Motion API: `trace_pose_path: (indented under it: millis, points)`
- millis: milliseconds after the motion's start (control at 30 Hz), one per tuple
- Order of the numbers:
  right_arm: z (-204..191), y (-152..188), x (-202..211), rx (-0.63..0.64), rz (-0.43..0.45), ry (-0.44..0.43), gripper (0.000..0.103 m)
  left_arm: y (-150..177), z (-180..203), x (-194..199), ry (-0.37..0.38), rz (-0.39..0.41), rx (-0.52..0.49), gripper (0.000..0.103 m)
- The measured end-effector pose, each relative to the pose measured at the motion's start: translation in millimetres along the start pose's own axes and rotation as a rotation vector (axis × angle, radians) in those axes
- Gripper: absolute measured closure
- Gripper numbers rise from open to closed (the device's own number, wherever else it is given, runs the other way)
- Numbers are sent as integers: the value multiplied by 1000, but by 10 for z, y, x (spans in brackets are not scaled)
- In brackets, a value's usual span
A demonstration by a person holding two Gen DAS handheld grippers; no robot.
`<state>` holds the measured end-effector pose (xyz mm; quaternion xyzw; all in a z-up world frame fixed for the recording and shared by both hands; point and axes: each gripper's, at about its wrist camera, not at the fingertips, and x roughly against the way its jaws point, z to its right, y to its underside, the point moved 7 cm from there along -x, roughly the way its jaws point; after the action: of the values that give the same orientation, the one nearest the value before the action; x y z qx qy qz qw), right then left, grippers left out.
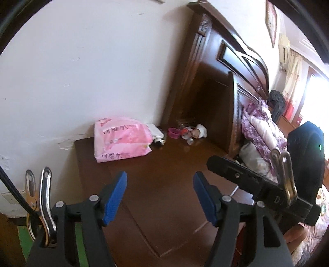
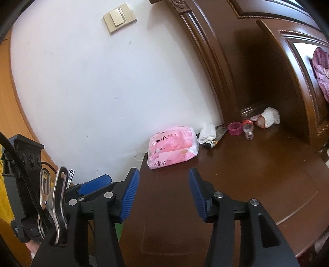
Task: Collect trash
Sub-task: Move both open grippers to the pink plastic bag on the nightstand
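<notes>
On the dark wooden bedside cabinet (image 1: 164,164) (image 2: 236,174) lies a pink tissue pack (image 1: 121,139) (image 2: 174,146) near the wall. Behind it sit a white rolled cloth (image 2: 207,133), a squeezed tube (image 2: 217,136), a small pink cup (image 1: 173,132) (image 2: 234,128), an empty clear plastic bottle with a red band (image 1: 188,137) (image 2: 247,128) and a crumpled white wad (image 1: 199,131) (image 2: 268,118). My left gripper (image 1: 160,195) is open over the cabinet's front, nothing between its blue pads. My right gripper (image 2: 162,195) is open too, empty, short of the pink pack.
A white wall with a light switch (image 2: 119,17) stands behind the cabinet. The carved wooden headboard (image 1: 236,61) (image 2: 277,61) rises at right, with purple floral bedding (image 1: 263,127) beyond. The right gripper's body (image 1: 287,180) shows in the left view; the left gripper's blue pad (image 2: 94,184) shows in the right view.
</notes>
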<state>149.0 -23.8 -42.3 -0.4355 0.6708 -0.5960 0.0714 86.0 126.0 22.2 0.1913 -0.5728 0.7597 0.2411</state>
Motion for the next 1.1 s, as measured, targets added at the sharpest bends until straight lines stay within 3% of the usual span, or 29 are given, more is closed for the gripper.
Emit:
trace_pose_path:
  millis: [300,467,533,633,800,967,1100]
  points:
    - [143,2,-446,-100,-62,-30,51,-233,-395,-348,0,7,133,33]
    - [211,35,-655,-91,-102,9,51,-299,-632,-598,-119,13,98,33]
    - [261,38,-739,-87,-122,58,51,-311,-699,-656,-110,11,109,33]
    - [324,38,-897,-131,-142,47,51,-327,-762,-754,-95,-15,121,33]
    - [363,-16,-1196,-154,-159,50,51,-442,-1021,-951,-169,-1,142,33]
    - [455,-155,-1437,-159,-120,143,51,-422,-1237,-1205,-176,-73,196,33]
    - [533,-109,-1634,-206,-153,134,51,-371,-1242,-1347,-190,-97,157,33]
